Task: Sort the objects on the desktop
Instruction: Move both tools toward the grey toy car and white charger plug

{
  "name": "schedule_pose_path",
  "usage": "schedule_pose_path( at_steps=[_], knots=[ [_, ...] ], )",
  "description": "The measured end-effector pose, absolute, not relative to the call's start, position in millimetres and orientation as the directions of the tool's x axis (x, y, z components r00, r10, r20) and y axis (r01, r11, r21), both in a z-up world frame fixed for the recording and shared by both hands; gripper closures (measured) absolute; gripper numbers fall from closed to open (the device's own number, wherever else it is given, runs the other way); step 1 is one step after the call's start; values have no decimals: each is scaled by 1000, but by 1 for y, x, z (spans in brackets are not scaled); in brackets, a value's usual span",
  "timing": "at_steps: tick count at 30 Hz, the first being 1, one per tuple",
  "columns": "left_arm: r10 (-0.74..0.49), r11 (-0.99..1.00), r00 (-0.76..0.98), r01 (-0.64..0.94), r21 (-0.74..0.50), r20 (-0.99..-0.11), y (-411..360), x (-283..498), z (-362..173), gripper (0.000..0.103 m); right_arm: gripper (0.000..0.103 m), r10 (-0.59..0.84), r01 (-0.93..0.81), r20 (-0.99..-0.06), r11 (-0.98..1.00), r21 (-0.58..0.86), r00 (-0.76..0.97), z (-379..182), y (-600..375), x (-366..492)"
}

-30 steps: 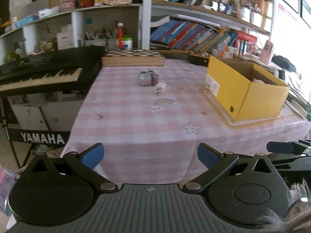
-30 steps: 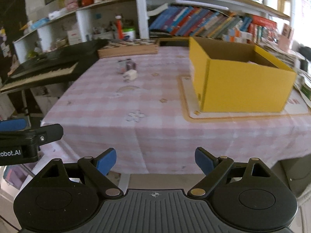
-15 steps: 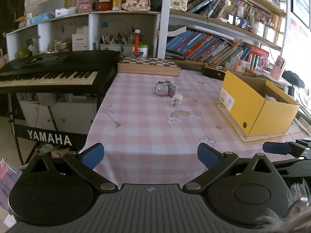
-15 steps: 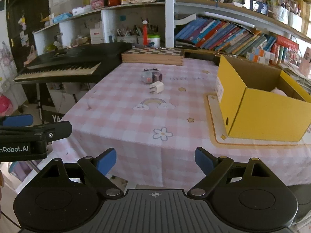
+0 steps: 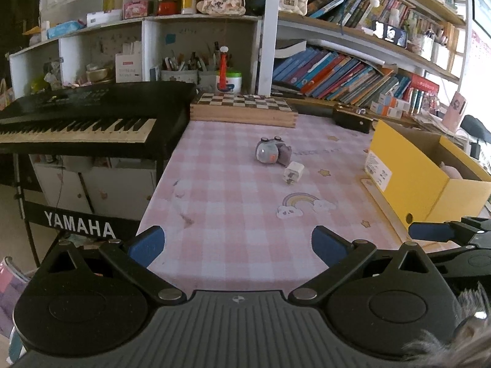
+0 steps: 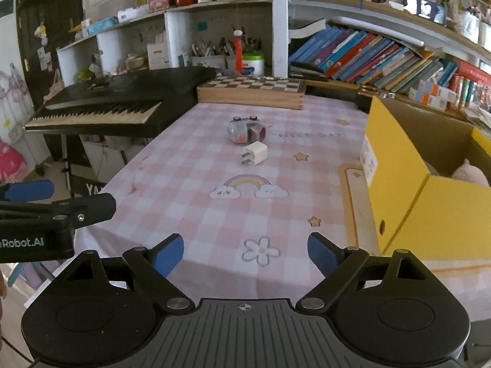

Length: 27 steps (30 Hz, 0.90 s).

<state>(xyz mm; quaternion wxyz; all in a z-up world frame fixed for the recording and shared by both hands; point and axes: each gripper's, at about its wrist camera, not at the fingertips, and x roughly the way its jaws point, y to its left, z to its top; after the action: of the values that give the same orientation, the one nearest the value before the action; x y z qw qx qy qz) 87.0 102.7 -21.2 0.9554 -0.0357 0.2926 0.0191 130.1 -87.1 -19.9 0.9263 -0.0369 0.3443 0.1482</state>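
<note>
A small grey toy [image 5: 270, 152] lies on the pink checked tablecloth [image 5: 233, 202], with a white plug charger [image 5: 293, 171] just in front of it. Both show in the right wrist view too, the toy [image 6: 245, 129] and the charger [image 6: 254, 153]. An open yellow box [image 5: 420, 178] stands at the right, also in the right wrist view [image 6: 411, 184], with a pale soft thing inside. My left gripper [image 5: 237, 245] is open and empty over the table's near edge. My right gripper [image 6: 245, 253] is open and empty, well short of the charger.
A black Yamaha keyboard [image 5: 79, 119] stands left of the table. A wooden chessboard box [image 5: 244, 110] lies at the table's back edge, with a dark case [image 5: 353, 119] beside it. Shelves of books and pens rise behind.
Both grippers have moved forward towards the table, so the toy, charger and box look nearer. Both stay open and empty.
</note>
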Motion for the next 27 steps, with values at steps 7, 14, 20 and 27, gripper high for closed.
schedule_pose_path(
  at_steps=[7, 14, 20, 27],
  knots=[
    [37, 995, 823, -83, -56, -567, 106, 127, -23, 0, 13, 262, -319, -664, 947, 37, 700, -24, -86, 171],
    [60, 994, 818, -104, -44, -572, 109, 170, -22, 0, 13, 281, -351, -673, 936, 33, 684, -31, -85, 208],
    [41, 997, 816, -74, -33, -577, 103, 212, -20, 0, 15, 291, -386, -673, 922, 8, 680, -41, -77, 242],
    [-17, 1000, 806, 6, -21, -592, 89, 270, -24, 0, 18, 315, -426, -670, 905, -2, 672, -51, -66, 274]
  ],
)
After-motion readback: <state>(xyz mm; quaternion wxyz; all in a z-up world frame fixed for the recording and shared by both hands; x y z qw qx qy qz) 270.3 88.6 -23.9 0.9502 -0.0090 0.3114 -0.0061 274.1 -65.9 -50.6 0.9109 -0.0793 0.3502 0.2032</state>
